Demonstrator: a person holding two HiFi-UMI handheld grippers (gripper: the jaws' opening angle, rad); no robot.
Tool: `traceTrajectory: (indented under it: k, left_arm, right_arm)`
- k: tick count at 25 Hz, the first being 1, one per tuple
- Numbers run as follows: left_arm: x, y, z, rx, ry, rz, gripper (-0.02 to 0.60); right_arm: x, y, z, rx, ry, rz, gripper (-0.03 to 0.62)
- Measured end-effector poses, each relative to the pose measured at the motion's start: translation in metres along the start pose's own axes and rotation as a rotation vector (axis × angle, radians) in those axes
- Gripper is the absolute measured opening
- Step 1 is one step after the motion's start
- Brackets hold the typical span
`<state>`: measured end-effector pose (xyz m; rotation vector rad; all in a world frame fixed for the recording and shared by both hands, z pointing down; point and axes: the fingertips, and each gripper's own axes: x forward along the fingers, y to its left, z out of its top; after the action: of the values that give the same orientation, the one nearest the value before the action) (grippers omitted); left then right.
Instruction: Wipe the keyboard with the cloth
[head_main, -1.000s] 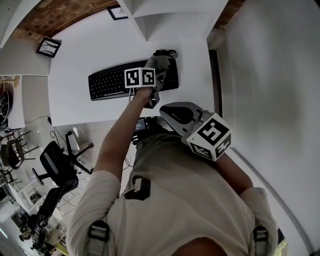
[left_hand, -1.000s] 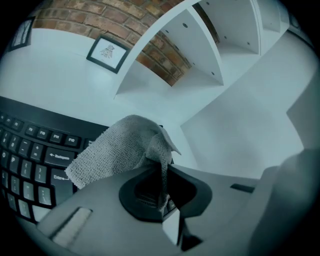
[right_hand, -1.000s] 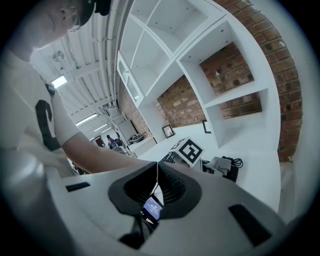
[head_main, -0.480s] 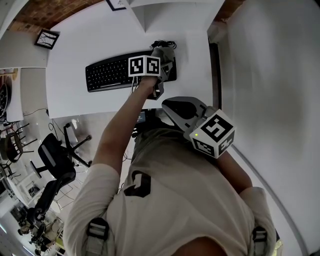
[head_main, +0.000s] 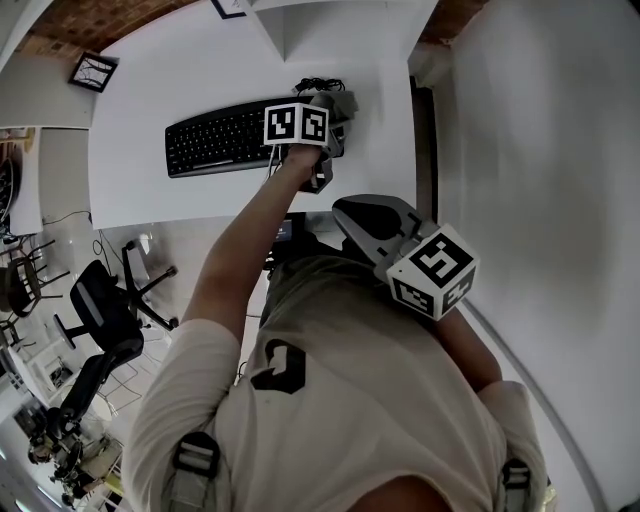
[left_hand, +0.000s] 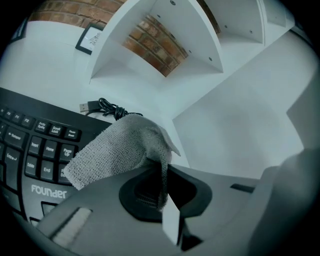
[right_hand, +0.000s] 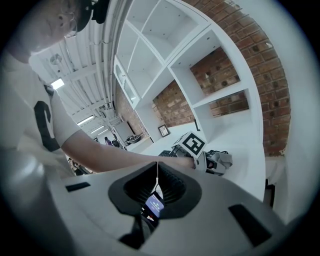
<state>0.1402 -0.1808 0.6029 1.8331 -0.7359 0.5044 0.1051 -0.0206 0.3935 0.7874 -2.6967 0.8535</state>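
Note:
A black keyboard lies on the white desk; its right-hand keys show in the left gripper view. My left gripper hangs over the keyboard's right end, shut on a grey cloth that drapes from its jaws over the keys. The cloth also shows beside the marker cube in the head view. My right gripper is held back near the person's body, off the desk, its jaws closed together with nothing between them. In the right gripper view the left gripper and cloth are far ahead.
A coiled black cable with a USB plug lies behind the keyboard. White shelving against a brick wall rises behind the desk. A framed picture stands at the desk's far left. Office chairs are on the floor to the left.
My left gripper with the cloth has slid right along the keyboard to its right end. The right gripper has stayed near the body.

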Motion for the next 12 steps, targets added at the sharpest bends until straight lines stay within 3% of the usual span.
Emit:
traceTrajectory:
  k: [12]
  left_arm:
    - [0.018,-0.015,-0.001,0.023,0.03,-0.02,0.009]
  right_arm:
    - [-0.012,-0.005,-0.002,-0.011,0.0,-0.035,0.006]
